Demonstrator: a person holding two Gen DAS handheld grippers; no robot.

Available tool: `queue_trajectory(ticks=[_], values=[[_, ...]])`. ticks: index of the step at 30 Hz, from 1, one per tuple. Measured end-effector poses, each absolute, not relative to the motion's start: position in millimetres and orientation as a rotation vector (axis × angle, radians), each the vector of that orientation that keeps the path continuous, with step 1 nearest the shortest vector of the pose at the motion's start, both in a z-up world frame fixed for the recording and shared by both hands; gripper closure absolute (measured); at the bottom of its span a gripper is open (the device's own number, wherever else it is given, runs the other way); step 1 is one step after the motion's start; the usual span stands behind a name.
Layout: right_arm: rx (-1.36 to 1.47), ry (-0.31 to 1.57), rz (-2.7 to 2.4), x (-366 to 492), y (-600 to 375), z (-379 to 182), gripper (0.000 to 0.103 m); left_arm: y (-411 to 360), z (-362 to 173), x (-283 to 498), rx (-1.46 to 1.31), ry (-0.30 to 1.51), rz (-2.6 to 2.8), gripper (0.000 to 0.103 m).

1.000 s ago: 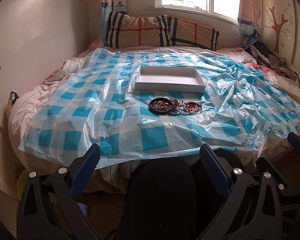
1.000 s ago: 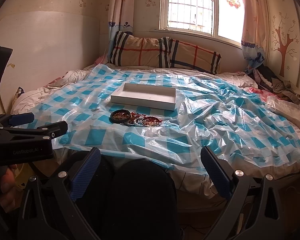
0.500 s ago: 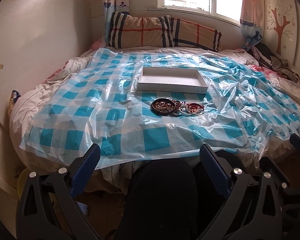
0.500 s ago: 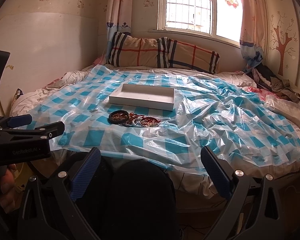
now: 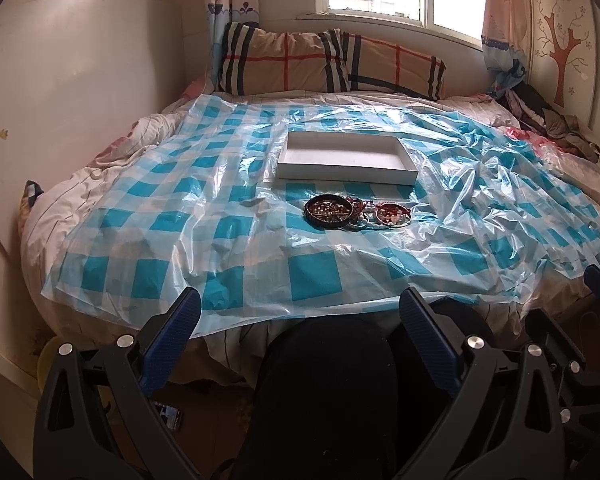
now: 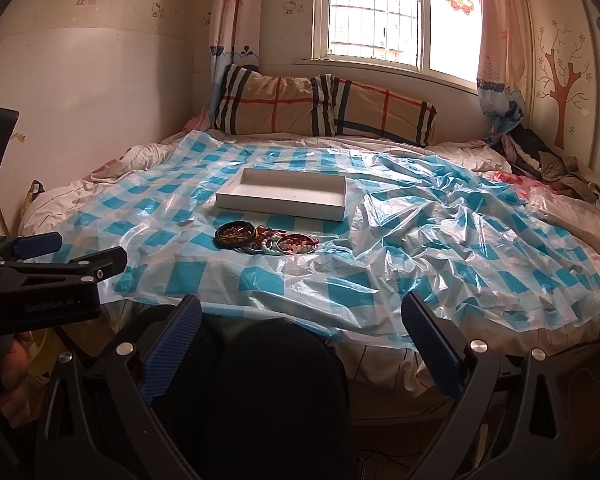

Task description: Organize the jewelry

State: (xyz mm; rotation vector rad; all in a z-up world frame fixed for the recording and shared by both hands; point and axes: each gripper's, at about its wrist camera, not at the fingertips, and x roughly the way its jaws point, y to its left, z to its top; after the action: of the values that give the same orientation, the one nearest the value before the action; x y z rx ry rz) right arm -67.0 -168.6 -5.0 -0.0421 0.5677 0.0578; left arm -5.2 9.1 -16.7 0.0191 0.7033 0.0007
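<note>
A pile of jewelry lies mid-bed on a blue-checked plastic sheet (image 5: 312,276): a dark round bangle ring full of small pieces (image 5: 329,210), white and red beaded bracelets (image 5: 362,216) and a second ring of beads (image 5: 393,215). It also shows in the right wrist view (image 6: 268,239). A white shallow box (image 5: 346,159) sits just behind it, also seen in the right wrist view (image 6: 284,193). My left gripper (image 5: 300,312) is open and empty at the bed's near edge. My right gripper (image 6: 300,316) is open and empty, to the right of the left gripper (image 6: 52,268).
Two plaid pillows (image 5: 328,62) lean under the window at the bed's far side. Crumpled clothes (image 5: 548,120) lie at the far right. A white headboard panel (image 5: 80,80) stands left. A phone (image 5: 168,416) lies on the floor below.
Both grippers have moved a little closer to the bed and risen slightly; the jewelry and box look larger. Both stay open.
</note>
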Motion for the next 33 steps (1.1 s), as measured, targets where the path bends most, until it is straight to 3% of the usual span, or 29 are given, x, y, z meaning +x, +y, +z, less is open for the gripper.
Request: queue_trajectory(ticks=[16, 33], values=[[-0.044, 0.561, 0.039, -57.0, -178.7, -5.6, 0.007, 13.9, -21.9, -1.7, 0.023, 0.716, 0.003, 0.008], [-0.046, 0.586, 0.101, 4.8, -185.8, -10.1, 0.007, 11.6, -43.7, 58.3, 0.017, 0.8, -0.02, 0.008]])
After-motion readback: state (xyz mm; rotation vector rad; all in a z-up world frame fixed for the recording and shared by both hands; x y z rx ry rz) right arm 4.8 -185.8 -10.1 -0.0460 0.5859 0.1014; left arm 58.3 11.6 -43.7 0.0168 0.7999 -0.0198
